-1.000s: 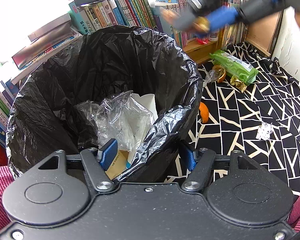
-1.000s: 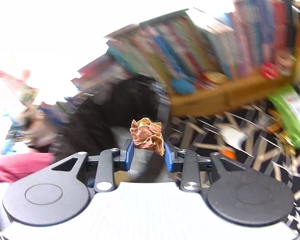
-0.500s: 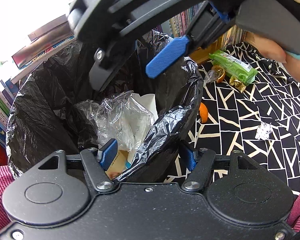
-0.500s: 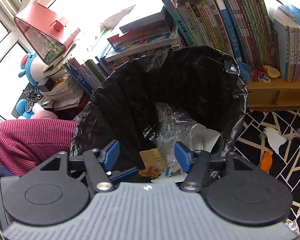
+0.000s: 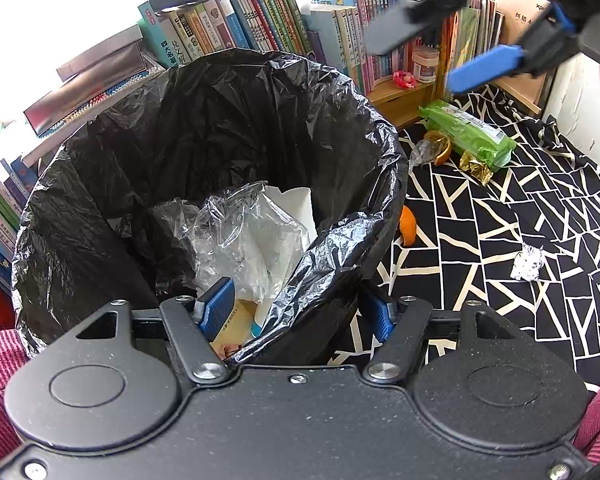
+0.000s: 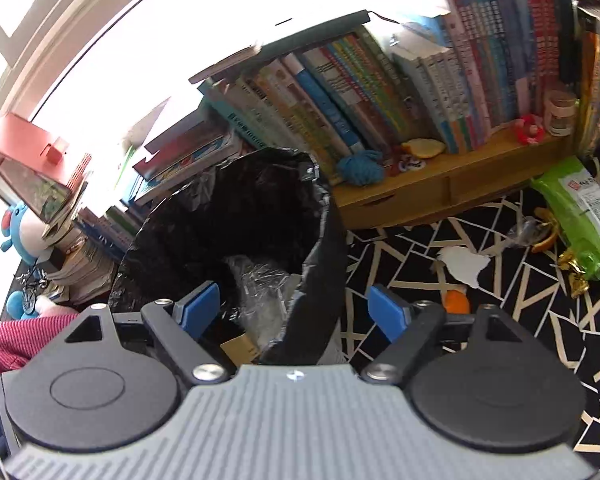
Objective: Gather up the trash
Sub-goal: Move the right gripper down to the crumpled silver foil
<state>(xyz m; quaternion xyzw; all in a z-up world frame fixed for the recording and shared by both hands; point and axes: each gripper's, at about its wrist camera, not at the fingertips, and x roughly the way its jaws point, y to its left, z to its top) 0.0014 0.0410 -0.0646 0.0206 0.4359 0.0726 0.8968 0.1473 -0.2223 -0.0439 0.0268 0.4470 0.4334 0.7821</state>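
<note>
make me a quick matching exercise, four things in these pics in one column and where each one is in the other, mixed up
Things:
1. clear plastic wrap
2. green packet
3. blue yarn ball
4. crumpled foil

Places:
a. on the wooden shelf under the books
b. alone on the patterned cloth, away from the bin
c. inside the black-lined bin
d. on the cloth beside the orange peel by the shelf

Pairs: 1-c, 2-d, 3-a, 4-b

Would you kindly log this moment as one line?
left gripper: clamped on bin liner rim | right gripper: opening, empty | floor: green packet, orange peel
</note>
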